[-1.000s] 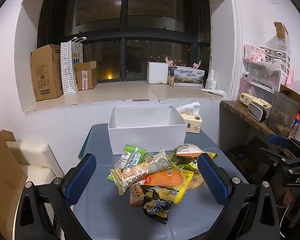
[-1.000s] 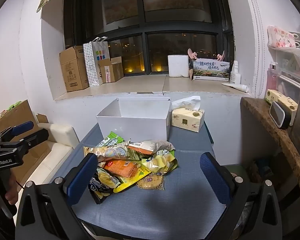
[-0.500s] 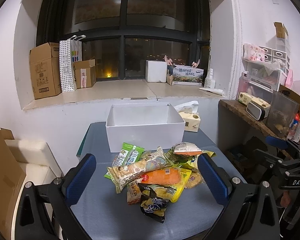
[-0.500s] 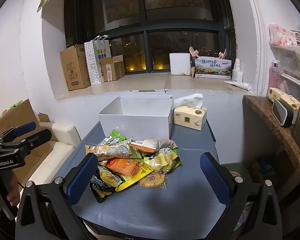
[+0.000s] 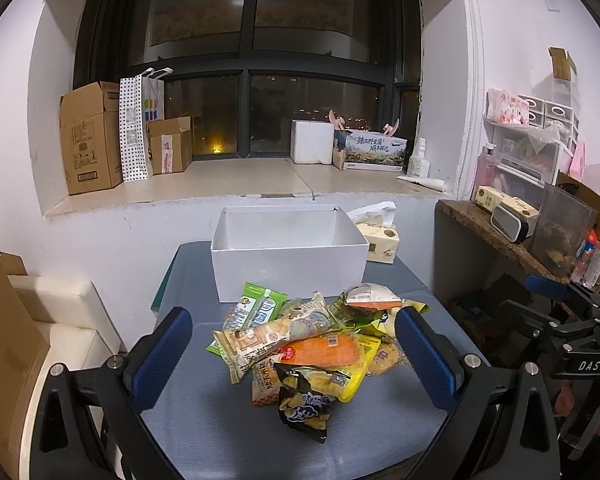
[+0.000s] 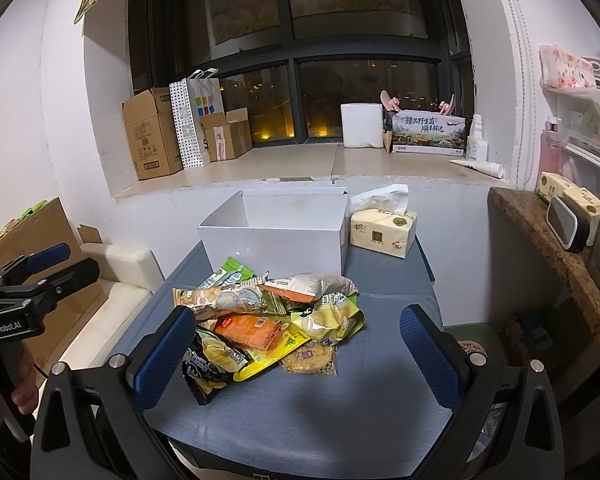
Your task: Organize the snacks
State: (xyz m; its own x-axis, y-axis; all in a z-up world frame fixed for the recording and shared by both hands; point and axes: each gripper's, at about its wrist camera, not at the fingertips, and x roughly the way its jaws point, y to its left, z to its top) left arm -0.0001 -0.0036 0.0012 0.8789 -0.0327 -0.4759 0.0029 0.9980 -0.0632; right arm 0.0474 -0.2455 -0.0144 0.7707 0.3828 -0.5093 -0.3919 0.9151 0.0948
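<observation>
A pile of snack packets point(image 5: 300, 340) lies on the grey-blue table point(image 5: 220, 432); it also shows in the right wrist view point(image 6: 268, 320). On top are an orange packet point(image 5: 324, 352), a long beige packet point(image 5: 272, 334) and a black-and-yellow chip bag point(image 5: 304, 404). Behind the pile stands an open white box point(image 5: 288, 252), seen too in the right wrist view point(image 6: 276, 232), with nothing visible inside. My left gripper point(image 5: 296, 356) is open, held above the near side of the pile. My right gripper point(image 6: 296, 352) is open, above the pile's right part. Neither holds anything.
A yellow tissue box point(image 6: 382, 232) stands right of the white box. A wooden shelf point(image 6: 548, 240) with clutter runs along the right. A white cushion seat point(image 5: 52, 312) and cardboard are at the left. The window ledge point(image 5: 240, 180) holds cardboard boxes.
Both grippers have moved slightly closer toward the pile and box. The jaws stayed open and no packet has moved.
</observation>
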